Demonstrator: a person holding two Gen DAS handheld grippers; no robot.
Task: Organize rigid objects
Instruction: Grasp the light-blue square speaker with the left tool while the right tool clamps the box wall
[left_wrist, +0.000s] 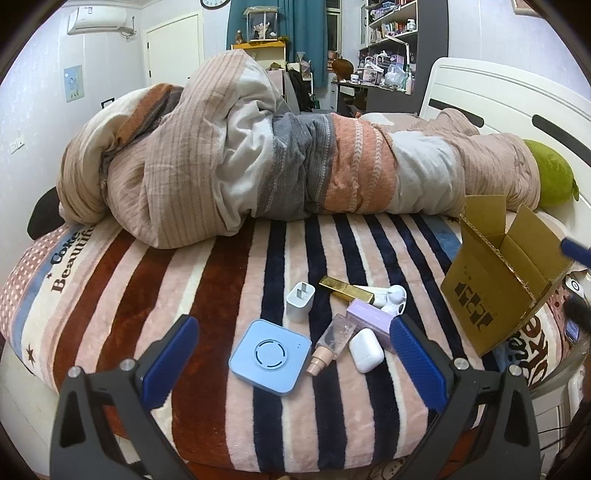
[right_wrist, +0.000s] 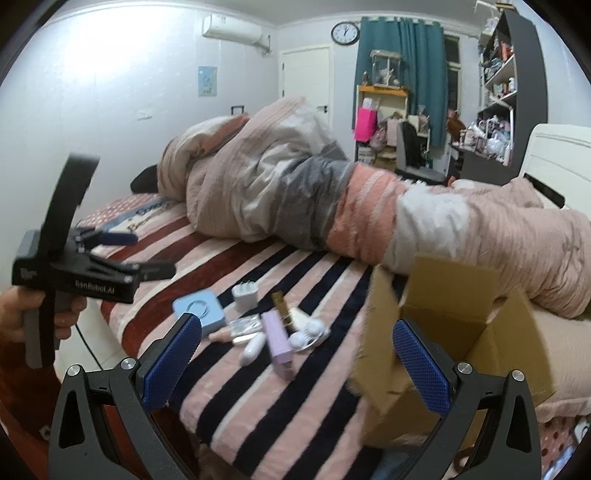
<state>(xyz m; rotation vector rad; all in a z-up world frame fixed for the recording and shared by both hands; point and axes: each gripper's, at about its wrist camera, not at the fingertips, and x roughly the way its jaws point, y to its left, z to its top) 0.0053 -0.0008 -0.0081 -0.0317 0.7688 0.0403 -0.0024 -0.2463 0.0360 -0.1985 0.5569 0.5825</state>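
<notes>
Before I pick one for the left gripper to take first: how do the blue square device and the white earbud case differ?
The blue device is square, flat and broad, with a ring mark on top; the earbud case is white, rounded, smaller and plain. The device lies alone; the case touches the purple box. Both rest on the striped blanket, between the open left gripper's fingers.

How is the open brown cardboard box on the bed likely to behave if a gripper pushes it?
The open brown cardboard box already sits tilted on the soft striped blanket, so it would probably tip or slide rather than resist. It shows nothing inside, so it is likely light. Its raised flaps look thin and would probably bend.
</notes>
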